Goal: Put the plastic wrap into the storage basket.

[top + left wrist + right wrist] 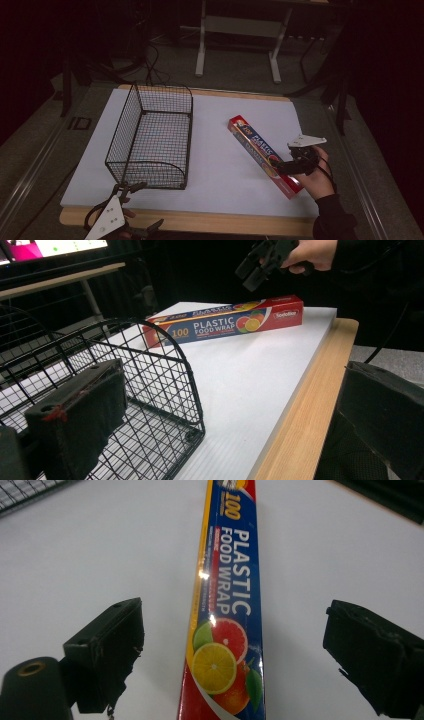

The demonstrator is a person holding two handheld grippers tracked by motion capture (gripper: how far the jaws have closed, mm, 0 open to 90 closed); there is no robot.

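Wrap box (263, 153) lies flat on the table (220, 165), diagonal, near the right edge, one end toward the front right corner, other end toward table middle. Largest first: table, white sheet over a wood top, wood strip showing along the front edge. Wire basket (152, 137) next, upright on the left half, long axis front to back, lower scooped end facing the front edge, nothing visible inside; likely the drop spot, well apart from the box. Box itself: long, red and blue, "PLASTIC FOOD WRAP" face up. Right tongs (281, 167) over the box's near end, jaws wide apart, one each side of it in the right gripper view, not touching, holding nothing; lined up across the narrow width, looks set for a pinch there. Left tongs (131, 188) at the front edge just beside the basket's near end, jaws spread, holding nothing; probably parked there to steady the basket.
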